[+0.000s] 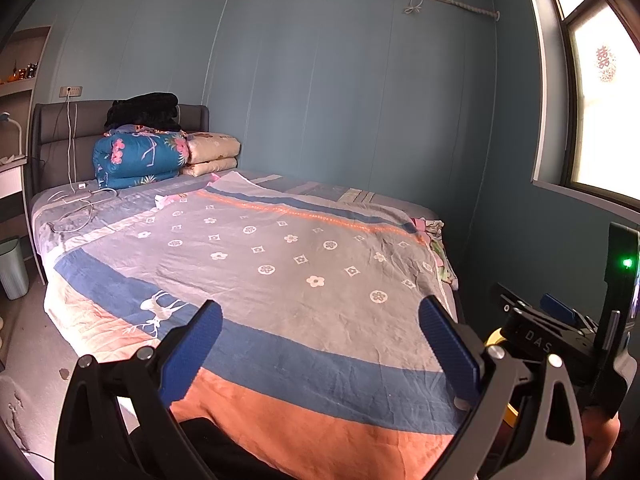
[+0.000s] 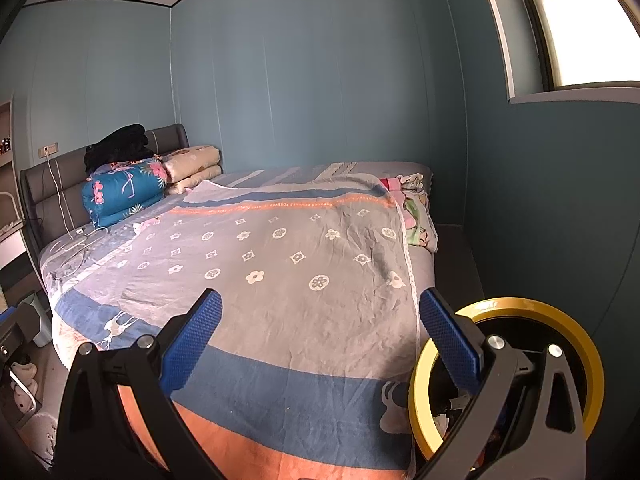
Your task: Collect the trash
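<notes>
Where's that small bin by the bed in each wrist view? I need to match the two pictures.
Left wrist view: the pale green bin stands on the floor at the far left edge, beside the bed's head end.
Right wrist view: only a sliver of the bin shows at the left edge, low, past the bed's corner.
Shared landmark: the folded blue flowered quilt against the headboard.

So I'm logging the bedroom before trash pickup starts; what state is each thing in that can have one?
Left gripper: open, empty, above the bed's foot.
Right gripper: open, empty.
Grey, blue and orange patterned bedspread: spread flat, wrinkled.
Blue floral quilt: folded, at the headboard.
Black blanket: folded on the quilt.
White charging cable: plugged into the wall socket, trailing onto the bed.
Pale green waste bin: upright on the floor.
</notes>
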Demonstrator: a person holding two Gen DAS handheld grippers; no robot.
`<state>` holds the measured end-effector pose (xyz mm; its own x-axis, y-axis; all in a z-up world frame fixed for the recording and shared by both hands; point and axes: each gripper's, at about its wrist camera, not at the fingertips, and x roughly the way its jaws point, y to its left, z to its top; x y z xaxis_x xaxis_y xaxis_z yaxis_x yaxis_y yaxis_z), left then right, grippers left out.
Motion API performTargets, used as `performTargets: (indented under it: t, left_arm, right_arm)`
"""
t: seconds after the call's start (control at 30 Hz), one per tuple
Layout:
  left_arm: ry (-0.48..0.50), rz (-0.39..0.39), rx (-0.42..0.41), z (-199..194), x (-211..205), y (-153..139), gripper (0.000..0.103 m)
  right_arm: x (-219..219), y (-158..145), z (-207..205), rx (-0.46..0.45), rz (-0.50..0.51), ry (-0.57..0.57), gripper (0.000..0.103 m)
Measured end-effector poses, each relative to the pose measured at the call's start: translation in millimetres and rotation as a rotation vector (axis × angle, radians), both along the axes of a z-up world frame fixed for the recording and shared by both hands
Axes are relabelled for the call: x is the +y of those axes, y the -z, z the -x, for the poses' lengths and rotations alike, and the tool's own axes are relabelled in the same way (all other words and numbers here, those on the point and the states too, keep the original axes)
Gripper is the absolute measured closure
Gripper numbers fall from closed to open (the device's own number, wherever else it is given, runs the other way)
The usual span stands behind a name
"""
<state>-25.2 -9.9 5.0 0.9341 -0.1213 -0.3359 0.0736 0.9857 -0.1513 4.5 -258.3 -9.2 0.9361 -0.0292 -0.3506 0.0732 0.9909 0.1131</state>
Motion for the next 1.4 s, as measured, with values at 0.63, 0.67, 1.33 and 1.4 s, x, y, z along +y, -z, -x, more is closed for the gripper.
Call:
performTargets:
  t: [0.63,0.67,1.33,1.4]
  left_arm:
    - [0.006,0.003,0.015,-3.1,-0.4,3.3,0.008]
    - [0.007,0.003,0.015,-3.9,-0.3,3.6,0.008]
    - [0.018,0.002,0.022,-5.4,-2.4,6.3,0.008]
    - [0.018,0.004,0.023,-5.3,-2.6,6.4,0.008]
  right_arm:
    - [1.0,5.9,-1.7,0.024,-0.001,0.001,0.008]
    - [0.8,5.8,-1.8,0.024,-0.002,-0.001,0.008]
    - [-0.6,11.5,-5.1,0.045,-0.005,0.005,0.008]
    - [-0.7,12.2,-5.4,0.046,-0.007,0.005,0.008]
